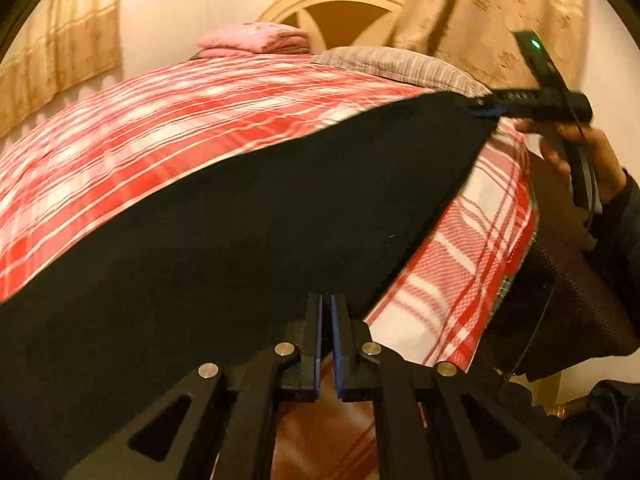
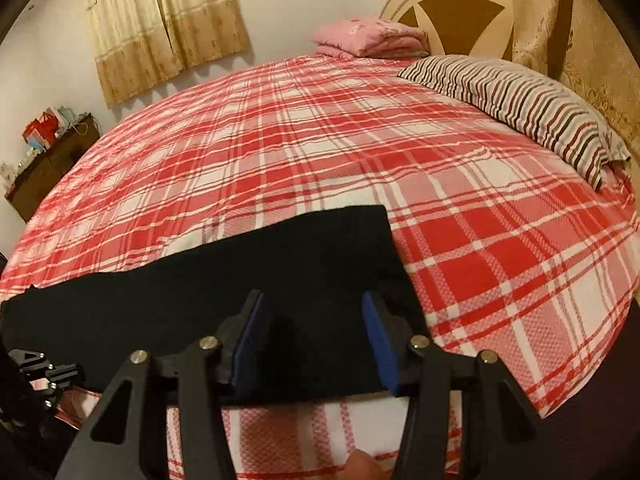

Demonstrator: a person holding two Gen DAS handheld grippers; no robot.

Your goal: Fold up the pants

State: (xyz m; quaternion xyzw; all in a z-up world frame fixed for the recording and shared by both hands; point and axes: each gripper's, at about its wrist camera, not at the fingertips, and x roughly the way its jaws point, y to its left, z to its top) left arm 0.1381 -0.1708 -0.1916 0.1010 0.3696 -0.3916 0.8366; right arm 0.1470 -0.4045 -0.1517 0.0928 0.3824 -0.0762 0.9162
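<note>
Left gripper (image 1: 327,312): jaws together, pinching edge of black pants (image 1: 240,220). Right gripper (image 2: 316,340): jaws apart, pads astride pants, not pressing. Pants flat on plaid bedspread (image 2: 320,140).

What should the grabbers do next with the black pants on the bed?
Probably let go with the left gripper too. The black pants already lie flat on the red plaid bedspread, and the right gripper has its jaws apart around the edge, while the left's jaws are still shut on the cloth.
</note>
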